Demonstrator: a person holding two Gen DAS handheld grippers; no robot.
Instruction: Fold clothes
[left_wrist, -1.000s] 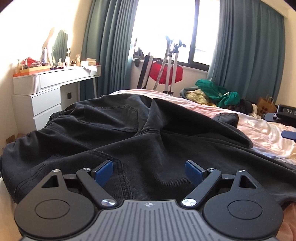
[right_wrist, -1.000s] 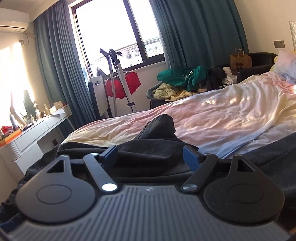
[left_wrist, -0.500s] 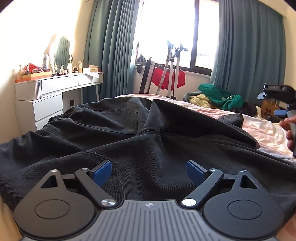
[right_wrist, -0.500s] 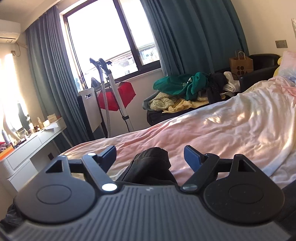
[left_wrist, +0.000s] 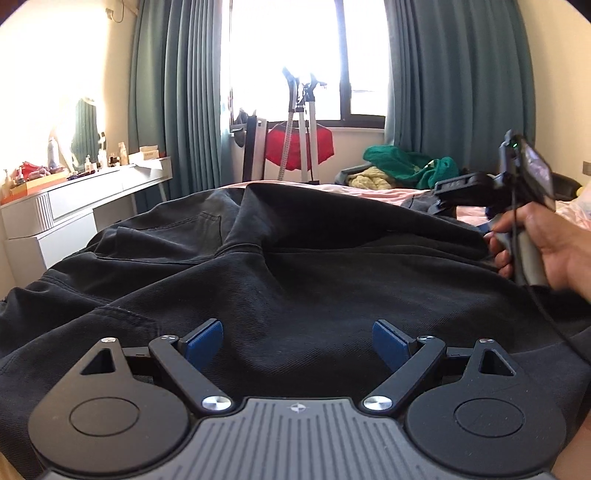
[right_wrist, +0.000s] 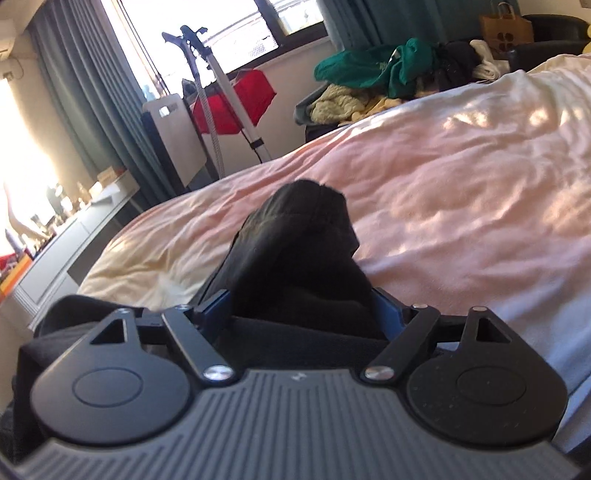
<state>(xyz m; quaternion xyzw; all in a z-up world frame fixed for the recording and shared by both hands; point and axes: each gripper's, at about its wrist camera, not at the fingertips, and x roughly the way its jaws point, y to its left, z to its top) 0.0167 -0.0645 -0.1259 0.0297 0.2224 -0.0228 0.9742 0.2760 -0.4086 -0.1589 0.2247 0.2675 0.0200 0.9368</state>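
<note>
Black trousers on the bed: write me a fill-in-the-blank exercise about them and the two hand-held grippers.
1. The black trousers lie spread on the pink ____.
2. The left hand-held gripper hovers over the trousers with its blue fingers ____.
3. In the right wrist view, a bunched fold of the trousers sits ____ the two fingers of the right hand-held gripper.
4. The curtains at the window are ____ in colour.

Missing words: bedsheet; open; between; teal

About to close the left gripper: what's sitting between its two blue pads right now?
Only the black jeans. In the left wrist view the left gripper is open, and flat dark denim fills the gap between its pads; nothing else lies there.
</note>
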